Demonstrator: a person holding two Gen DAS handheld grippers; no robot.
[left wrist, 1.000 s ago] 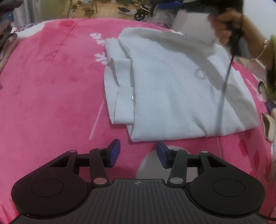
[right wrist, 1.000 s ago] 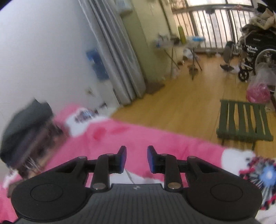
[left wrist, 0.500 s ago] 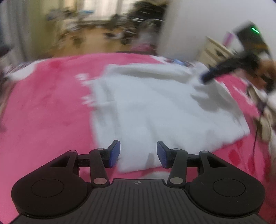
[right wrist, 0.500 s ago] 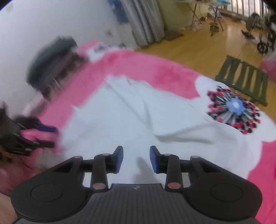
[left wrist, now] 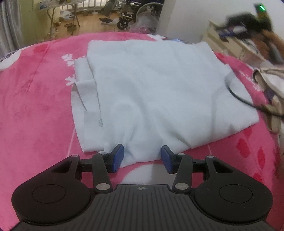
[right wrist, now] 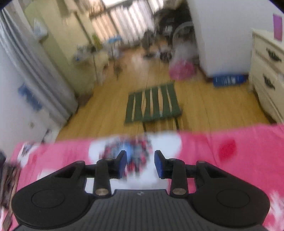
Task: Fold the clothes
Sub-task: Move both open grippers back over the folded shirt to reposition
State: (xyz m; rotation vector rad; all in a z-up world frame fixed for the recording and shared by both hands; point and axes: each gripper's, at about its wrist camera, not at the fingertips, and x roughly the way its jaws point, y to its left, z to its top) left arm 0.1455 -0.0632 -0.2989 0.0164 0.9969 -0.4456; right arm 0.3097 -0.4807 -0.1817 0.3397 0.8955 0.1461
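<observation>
A folded white shirt [left wrist: 156, 92] lies flat on the pink blanket [left wrist: 35, 106], a buttoned strip showing along its left edge. The left gripper [left wrist: 142, 157] sits at the shirt's near edge, jaws apart (cloth shows between them, unpinched). Right of the shirt a black cable [left wrist: 245, 101] crosses its corner, and beyond it a blurred right gripper [left wrist: 236, 28] shows.

- Pink bedspread [left wrist: 35, 106] w/ red marks, white patches.
- Green slatted stool [right wrist: 152, 104] on wood floor [right wrist: 213, 106], beyond bed edge.
- Cream dresser [right wrist: 268, 74] at right.
- Wheelchair [left wrist: 134, 12] far back.
- Grey curtain [right wrist: 33, 71] at left.
</observation>
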